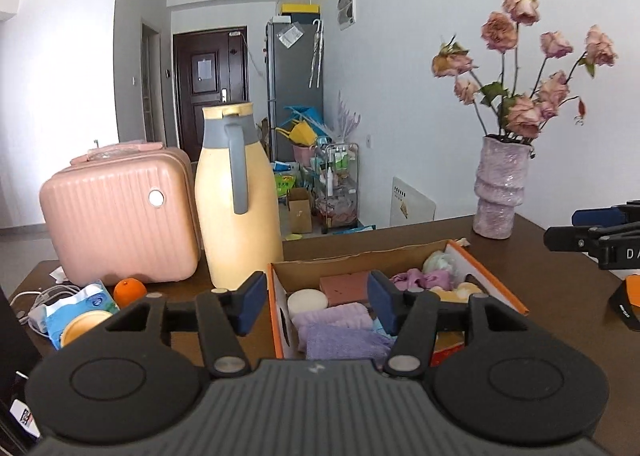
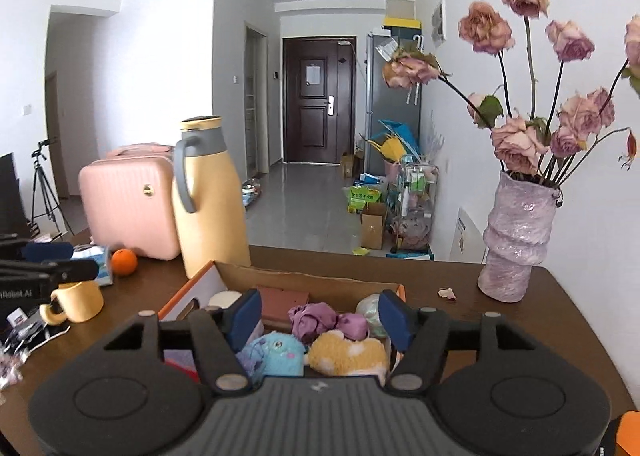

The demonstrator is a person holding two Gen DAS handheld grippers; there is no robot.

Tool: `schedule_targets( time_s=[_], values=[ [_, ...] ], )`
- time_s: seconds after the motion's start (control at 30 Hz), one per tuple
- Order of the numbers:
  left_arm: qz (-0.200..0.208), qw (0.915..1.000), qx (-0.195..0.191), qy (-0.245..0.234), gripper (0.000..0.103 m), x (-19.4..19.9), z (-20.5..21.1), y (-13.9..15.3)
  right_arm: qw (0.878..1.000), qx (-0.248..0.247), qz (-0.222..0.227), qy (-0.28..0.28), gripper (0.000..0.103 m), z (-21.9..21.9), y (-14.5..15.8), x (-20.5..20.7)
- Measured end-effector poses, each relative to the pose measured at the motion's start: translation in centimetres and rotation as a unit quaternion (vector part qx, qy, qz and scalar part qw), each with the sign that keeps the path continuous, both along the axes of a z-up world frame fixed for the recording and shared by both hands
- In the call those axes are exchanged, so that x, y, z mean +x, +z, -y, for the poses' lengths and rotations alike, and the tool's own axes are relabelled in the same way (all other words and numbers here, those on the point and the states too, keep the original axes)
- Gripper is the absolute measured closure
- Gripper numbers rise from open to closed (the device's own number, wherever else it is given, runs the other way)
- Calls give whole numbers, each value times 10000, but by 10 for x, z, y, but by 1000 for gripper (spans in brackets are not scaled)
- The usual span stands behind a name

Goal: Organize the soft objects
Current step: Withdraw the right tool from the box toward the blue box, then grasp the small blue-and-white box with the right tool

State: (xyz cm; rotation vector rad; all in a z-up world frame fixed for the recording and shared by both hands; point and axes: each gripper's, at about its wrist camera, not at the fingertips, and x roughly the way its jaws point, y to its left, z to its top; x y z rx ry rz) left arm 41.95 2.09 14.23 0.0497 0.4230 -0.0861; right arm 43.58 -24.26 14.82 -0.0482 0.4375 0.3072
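A cardboard box (image 1: 492, 280) with an orange rim sits on the dark wooden table. It holds folded purple towels (image 1: 340, 332), a white round pad (image 1: 307, 302), a brown block (image 1: 344, 288), a crumpled purple cloth (image 2: 312, 320), a blue plush (image 2: 280, 352) and a yellow plush (image 2: 348, 354). My left gripper (image 1: 317, 306) hovers open above the box's left half, with nothing between its blue pads. My right gripper (image 2: 320, 318) is open too, above the plush toys, and touches none of them. Each gripper also shows at the edge of the other's view.
Behind the box stand a yellow thermos jug (image 1: 236, 208) and a pink suitcase (image 1: 120, 216). A purple vase of dried roses (image 1: 500, 192) is at the back right. An orange (image 1: 129, 291), a tissue pack (image 1: 80, 304) and a yellow mug (image 2: 78, 300) lie to the left.
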Motion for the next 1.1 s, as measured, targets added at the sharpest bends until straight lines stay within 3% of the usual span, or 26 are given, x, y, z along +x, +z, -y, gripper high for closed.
schedule_targets(
  time_s=[0.27,0.43,0.6,0.73,0.83,0.97,1.1],
  values=[
    [312,9994,49,117,41,-52,10,0,9986,240,465,-21,36,8,-3,-59],
    [631,9975,-136,275,36,-110,11,-29,9956,356,861,-95,34,11,-33,-121],
    [979,9943,-16,413,28,-183,17,-74,9934,374,1087,-52,34,11,-75,-191],
    [868,9949,-340,391,24,-232,13,-102,9939,447,1001,105,25,11,-105,-240],
    [775,9958,-377,323,22,-260,10,-119,9932,706,908,160,22,12,-130,-270],
    [520,9968,-302,519,22,-275,6,-141,9955,786,458,265,23,5,-165,-283],
    [360,9975,-324,506,23,-273,3,-150,9964,757,298,226,25,-1,-176,-282]
  ],
)
